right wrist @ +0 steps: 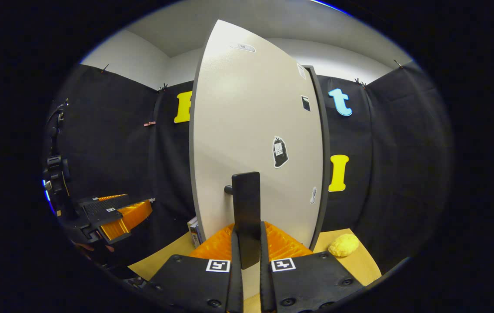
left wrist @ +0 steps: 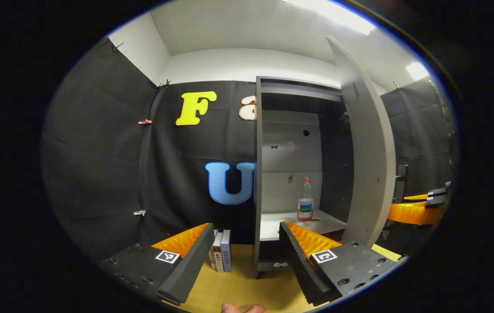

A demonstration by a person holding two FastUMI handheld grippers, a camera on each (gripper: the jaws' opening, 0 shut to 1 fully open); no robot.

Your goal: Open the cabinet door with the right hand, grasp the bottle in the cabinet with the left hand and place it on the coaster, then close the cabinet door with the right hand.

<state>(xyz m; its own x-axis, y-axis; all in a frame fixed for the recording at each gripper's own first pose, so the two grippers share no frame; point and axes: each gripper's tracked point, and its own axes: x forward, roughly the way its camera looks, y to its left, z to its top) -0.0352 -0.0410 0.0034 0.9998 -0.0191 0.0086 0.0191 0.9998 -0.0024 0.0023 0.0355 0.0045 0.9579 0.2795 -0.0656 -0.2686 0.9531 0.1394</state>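
In the left gripper view, the left gripper (left wrist: 241,256) sits lowest and nearest, its jaws spread wide with nothing between them, above the yellowish wooden tabletop (left wrist: 247,289). A fingertip (left wrist: 231,308) of the person shows at the very bottom edge. Just past the fingers, a few upright books (left wrist: 221,251) stand on the table against the left outer side of the tall grey cabinet (left wrist: 258,174). Beyond, the cabinet stands open; on its pale lower shelf (left wrist: 273,226) the clear plastic bottle with a red cap and a blue-green label (left wrist: 305,201) stands upright, well apart from the gripper. The label's writing is too small to read. The light grey cabinet door (left wrist: 371,143) is swung out to the right of the opening, leaving the way to the bottle unblocked. Past the door's edge the right gripper (left wrist: 416,208) shows at the dark door handle (left wrist: 400,182).

In the right gripper view, the right gripper (right wrist: 247,252) is clamped on the flat black bar handle, which rises between its fingers. The door's outer face carries small dark stickers (right wrist: 279,152), unreadable. On the table to the right lies a lumpy yellow sponge-like object (right wrist: 343,245).
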